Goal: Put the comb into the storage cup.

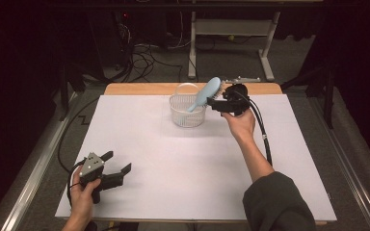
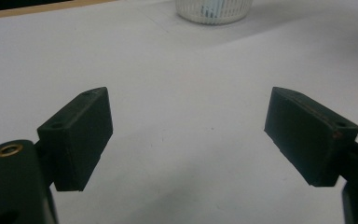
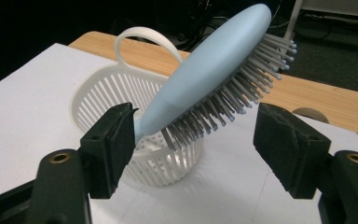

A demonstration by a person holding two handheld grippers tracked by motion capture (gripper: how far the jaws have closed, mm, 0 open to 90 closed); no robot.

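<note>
Pale-blue plastic hairbrush (image 3: 205, 74) stands handle-down in the white slotted plastic basket (image 3: 98, 93).
The right gripper (image 3: 193, 135) is spread beside the brush's bristles, pressing nothing; the basket rim props it. The left gripper (image 2: 186, 135) waits wide apart over white table (image 1: 173, 163).

Your pale blue plastic hairbrush (image 3: 205, 79) carries grey bristles along one face. It sits in the white slatted plastic basket (image 1: 187, 113), whose walls form a pattern of thin vertical ribs and whose floor is dotted with small holes. Your right hand-held gripper (image 3: 193, 140) and left hand-held gripper (image 2: 189, 135) are black with brass-coloured rivets. The white-topped desk (image 1: 173, 163) shows a light wooden edge.
</note>
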